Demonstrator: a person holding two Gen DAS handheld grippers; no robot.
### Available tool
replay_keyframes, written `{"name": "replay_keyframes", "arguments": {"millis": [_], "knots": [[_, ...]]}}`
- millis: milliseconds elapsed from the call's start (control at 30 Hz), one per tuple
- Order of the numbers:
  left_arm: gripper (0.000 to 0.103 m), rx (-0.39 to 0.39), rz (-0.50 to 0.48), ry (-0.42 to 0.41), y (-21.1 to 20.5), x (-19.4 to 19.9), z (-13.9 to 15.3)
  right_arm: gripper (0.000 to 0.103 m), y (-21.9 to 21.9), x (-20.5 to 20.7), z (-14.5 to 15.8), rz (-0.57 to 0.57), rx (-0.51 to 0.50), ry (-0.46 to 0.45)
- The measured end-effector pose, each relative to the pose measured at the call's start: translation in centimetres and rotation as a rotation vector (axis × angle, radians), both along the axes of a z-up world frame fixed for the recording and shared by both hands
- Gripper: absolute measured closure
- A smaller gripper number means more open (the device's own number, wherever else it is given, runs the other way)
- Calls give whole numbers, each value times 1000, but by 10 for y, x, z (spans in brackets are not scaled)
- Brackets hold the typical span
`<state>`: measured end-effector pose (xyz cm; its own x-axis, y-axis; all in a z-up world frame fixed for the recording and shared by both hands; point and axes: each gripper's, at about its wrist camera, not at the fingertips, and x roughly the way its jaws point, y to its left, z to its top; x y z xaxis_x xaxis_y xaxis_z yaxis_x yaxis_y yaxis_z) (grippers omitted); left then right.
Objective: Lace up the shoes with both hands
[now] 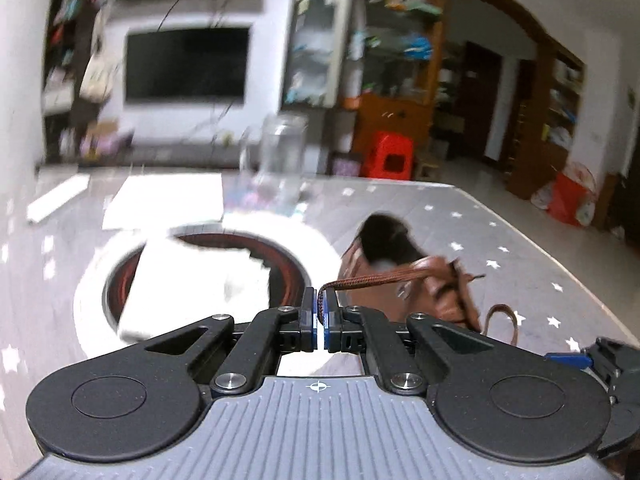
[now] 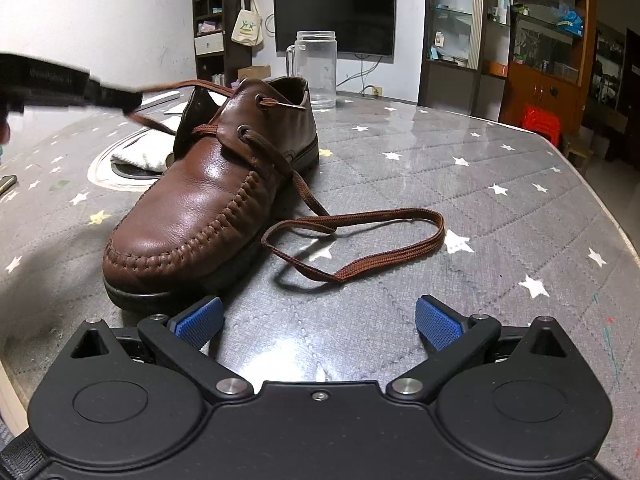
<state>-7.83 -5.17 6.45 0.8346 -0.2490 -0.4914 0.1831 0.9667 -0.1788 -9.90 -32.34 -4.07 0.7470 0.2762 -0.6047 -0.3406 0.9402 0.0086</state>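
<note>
Your left gripper [image 1: 320, 314] had its two blue-padded fingers pressed together on the brown lace [image 1: 372, 280], low in the middle of the left wrist view. From the pinch the lace ran rightward and slightly upward to the brown leather shoe [image 1: 396, 276], which sat right of centre in that frame, blurred, with its dark opening facing the camera. Left of the shoe lay a white cloth [image 1: 192, 280] over a round dark recess ringed in white.

In the right wrist view your right gripper [image 2: 318, 322] was spread wide at the bottom of the frame, its blue pads [image 2: 438, 322] well apart and holding nothing, hovering over the grey star-patterned table [image 2: 500, 184]. The shoe [image 2: 208, 200] stood left of centre, toe toward the camera, sole flat on the table. The lace crossed between the lower pair of eyelets; one end trailed down the shoe's right side and lay in a loose loop [image 2: 360, 240] on the table, between the shoe and your right gripper's pads. The other end rose toward the upper left of the frame, where your left gripper [image 2: 116, 94] appeared as a dark blurred shape gripping it. A clear glass jar [image 2: 316, 68] stood behind the shoe's heel, near the top centre.
</note>
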Motion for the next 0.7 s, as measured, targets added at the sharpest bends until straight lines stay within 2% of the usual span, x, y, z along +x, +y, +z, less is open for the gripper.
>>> {"name": "replay_keyframes", "arguments": {"millis": [100,167,300,367,467,500,567,700], "knots": [[100,-50,98,79,18,8,-9,0,1,0,0,0,0,-1],[100,-79,123,130,29,11,-14,0,3,1,-1,-1,-2,-1],[98,-36,113,144,33,5,-18,0,3,1,-1,-2,0,-1],[98,43,134,123,34,4,-13,0,4,1,0,-2,-2,-1],[95,106,145,103,39,7,-8,0,5,1,0,-2,-3,-1],[92,131,148,93,40,8,-5,0,5,1,0,-2,-3,-1],[74,202,152,55,42,6,5,0,5,1,1,-2,-2,-1],[70,313,95,-30,33,0,21,0,5,1,1,-5,-3,-4]]}}
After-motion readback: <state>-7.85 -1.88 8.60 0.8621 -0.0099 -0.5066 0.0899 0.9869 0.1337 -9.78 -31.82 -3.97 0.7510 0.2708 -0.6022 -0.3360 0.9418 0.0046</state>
